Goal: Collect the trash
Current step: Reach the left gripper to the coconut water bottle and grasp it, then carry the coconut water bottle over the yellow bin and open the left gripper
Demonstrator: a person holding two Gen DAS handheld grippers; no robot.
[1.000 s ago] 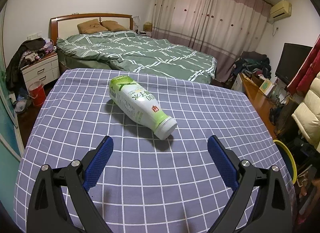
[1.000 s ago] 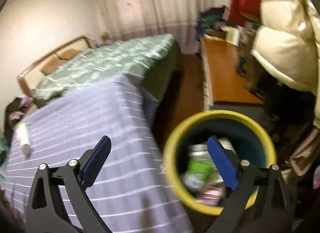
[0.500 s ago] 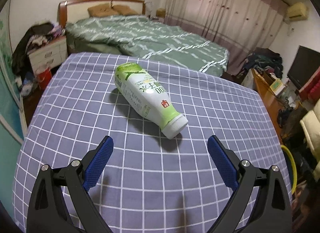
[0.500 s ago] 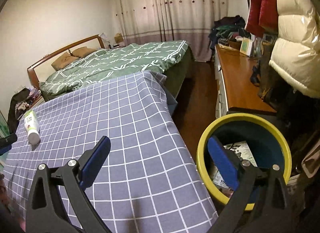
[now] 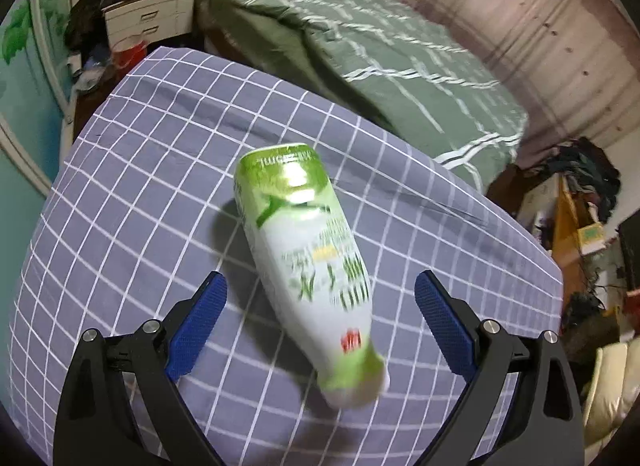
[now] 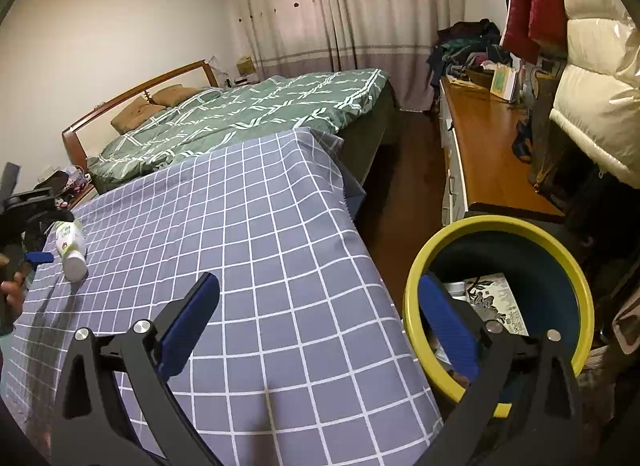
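checked tablecloth | bottle lying | left hand-held gripper straddling, spread

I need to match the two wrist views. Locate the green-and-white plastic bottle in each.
Left wrist: green-and-white plastic bottle lies centre frame, between the open left gripper fingers.
Right wrist: far left edge.
Shared landmark: the purple checked cloth it lies on.
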